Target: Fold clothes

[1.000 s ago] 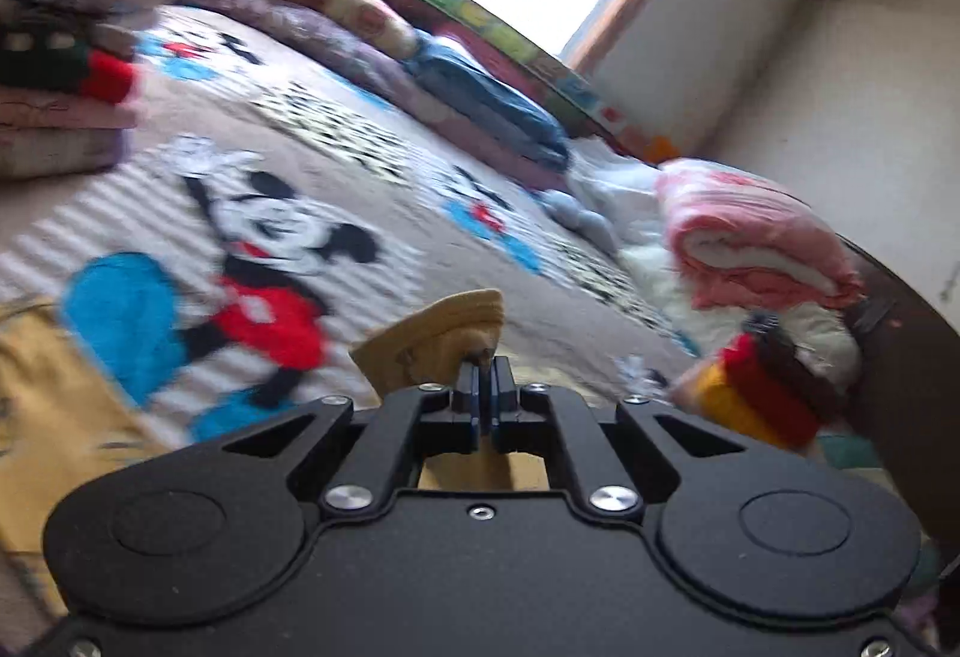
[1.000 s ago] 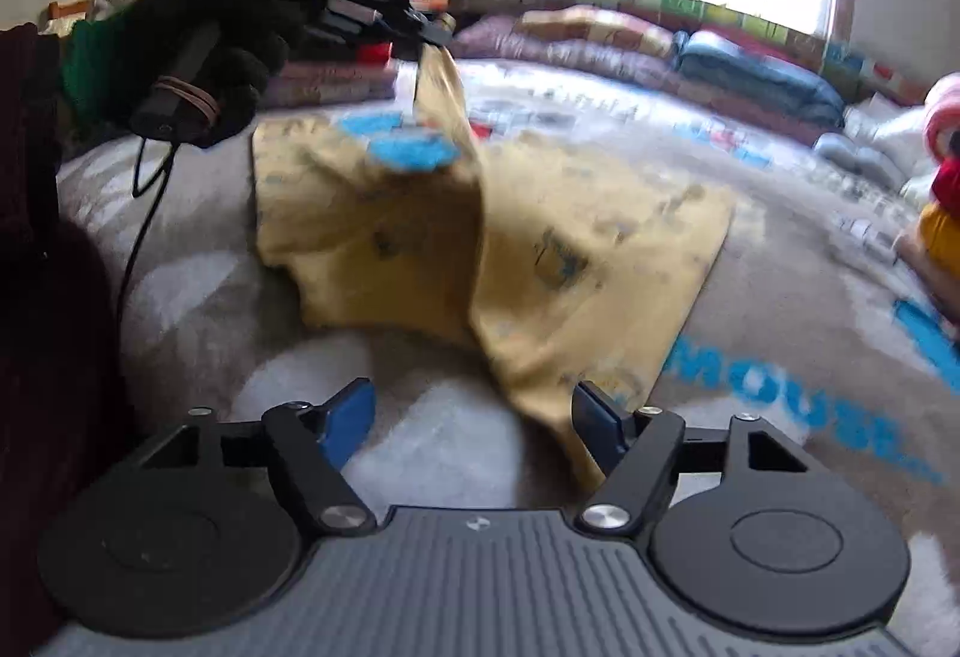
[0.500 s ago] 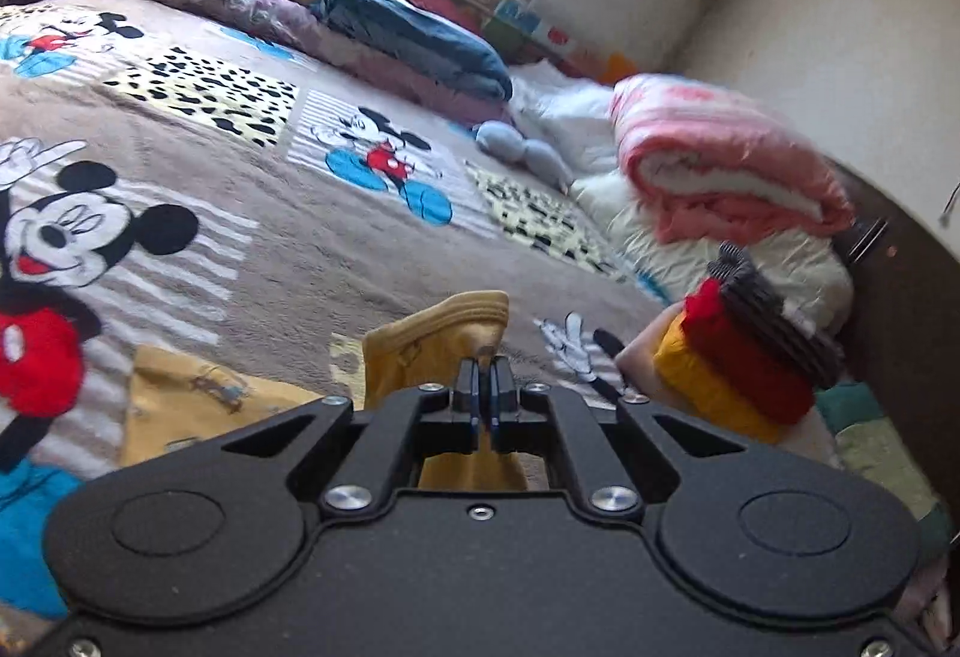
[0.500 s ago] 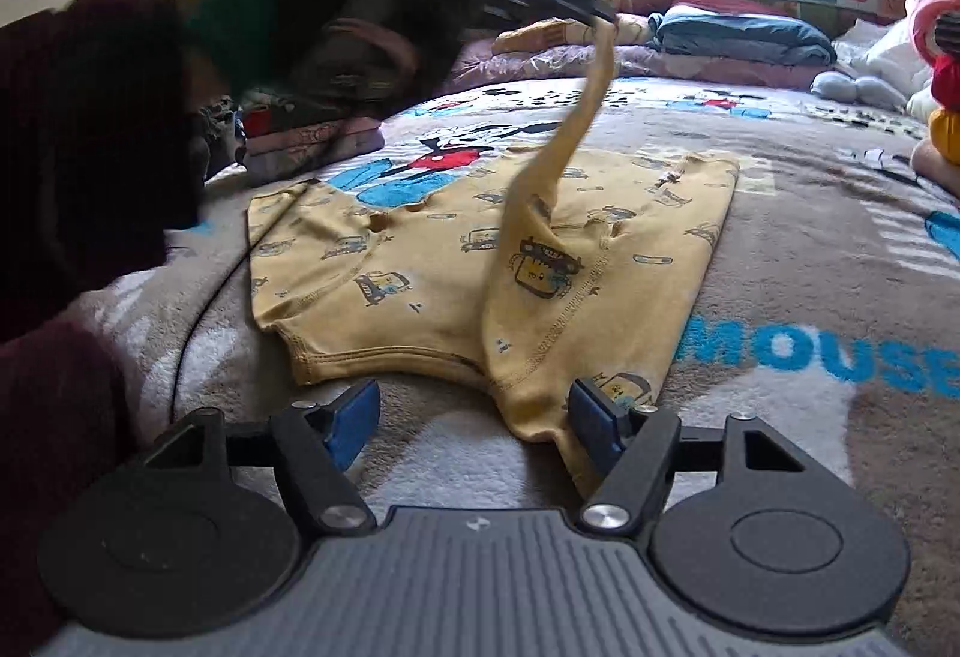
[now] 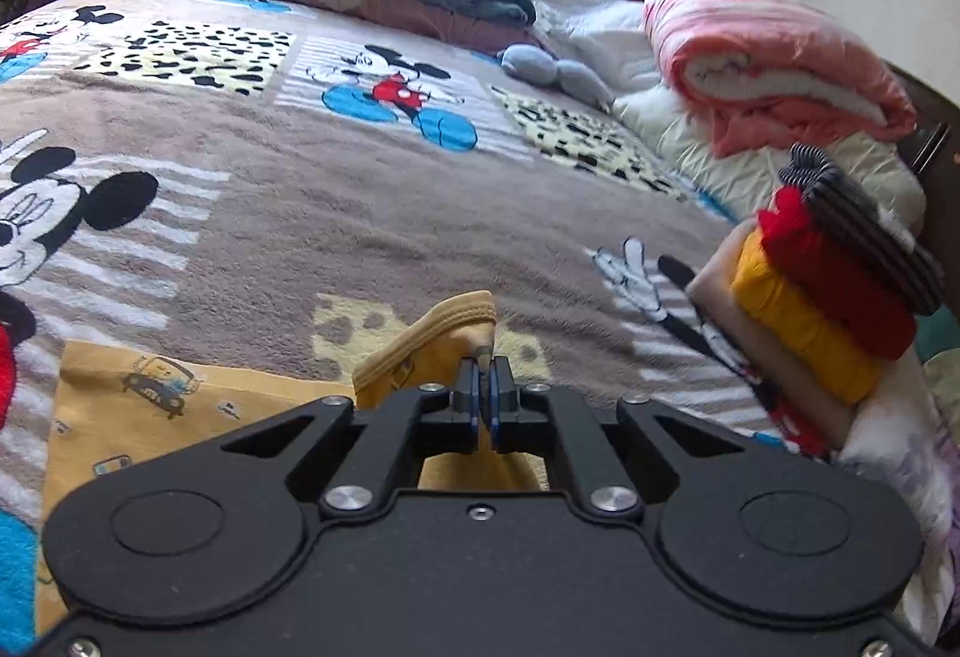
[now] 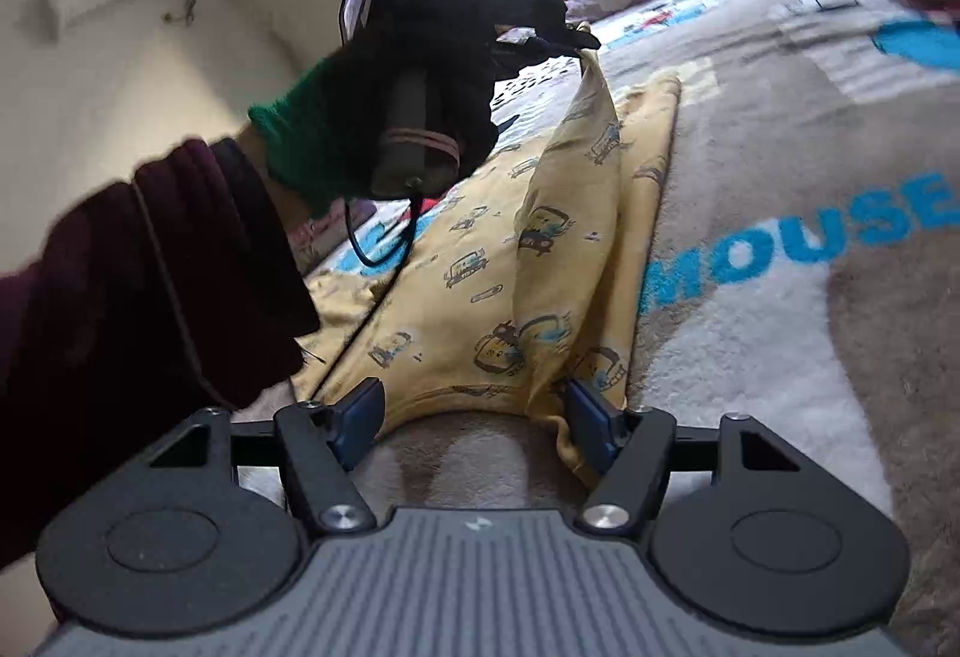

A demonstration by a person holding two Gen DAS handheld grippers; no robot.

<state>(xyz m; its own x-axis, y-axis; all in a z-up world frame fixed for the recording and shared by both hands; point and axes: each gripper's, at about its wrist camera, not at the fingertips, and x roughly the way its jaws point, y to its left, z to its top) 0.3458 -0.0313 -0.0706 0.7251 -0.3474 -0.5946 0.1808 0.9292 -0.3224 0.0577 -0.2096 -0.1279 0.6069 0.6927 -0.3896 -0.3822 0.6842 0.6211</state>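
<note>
Right gripper, jaws closing about the near hem of the yellow shirt on the blanket, not yet pinching; beyond, left gripper clamps a lifted edge mid-fold; next likely needs the hem secured.

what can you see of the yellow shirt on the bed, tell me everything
The yellow shirt looks like soft knit cotton printed with small cartoon cars and has a ribbed hem. Most of it lies flat on the Mickey Mouse blanket. One edge is lifted into a taut ridge, pinched in the shut left gripper. The right gripper straddles the near hem, its jaws closing, pads not yet pressing.
</note>
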